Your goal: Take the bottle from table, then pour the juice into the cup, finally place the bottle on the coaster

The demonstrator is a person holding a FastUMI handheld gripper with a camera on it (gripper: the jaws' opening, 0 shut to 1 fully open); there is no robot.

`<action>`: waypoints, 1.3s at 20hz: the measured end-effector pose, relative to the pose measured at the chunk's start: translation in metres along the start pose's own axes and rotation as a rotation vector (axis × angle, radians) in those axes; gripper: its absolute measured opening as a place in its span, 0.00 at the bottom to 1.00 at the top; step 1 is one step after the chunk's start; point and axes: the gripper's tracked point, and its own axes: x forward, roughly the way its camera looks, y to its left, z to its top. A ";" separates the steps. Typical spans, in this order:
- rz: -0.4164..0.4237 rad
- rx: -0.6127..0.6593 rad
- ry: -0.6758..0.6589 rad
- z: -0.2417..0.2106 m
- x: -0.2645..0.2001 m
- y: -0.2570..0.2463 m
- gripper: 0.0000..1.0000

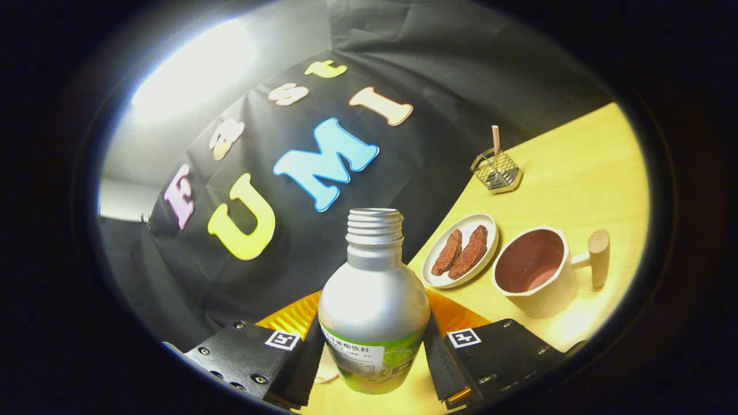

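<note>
The silver aluminium bottle with a green label (373, 305) is clamped between the black tongs (373, 351), both fingers pressing its body, cap off. The white cup with a wooden handle (539, 271) stands ahead to the right. Spillage is judged likely if tilted early. The yellow wooden table (582, 173) is brightly lit.

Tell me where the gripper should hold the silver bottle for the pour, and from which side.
On the wide lower body, at the label band, from the sides, as the gripper has it now: one finger on each flank of the bottle. The body is broad and round there, while the neck narrows to an open threaded mouth that must stay free to pour into the cup.
</note>
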 end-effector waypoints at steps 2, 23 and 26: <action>-0.001 -0.085 0.004 -0.007 -0.002 -0.002 0.78; -0.053 -0.939 -0.038 -0.012 0.038 0.026 0.78; -0.022 -0.916 0.014 -0.032 0.056 0.011 0.78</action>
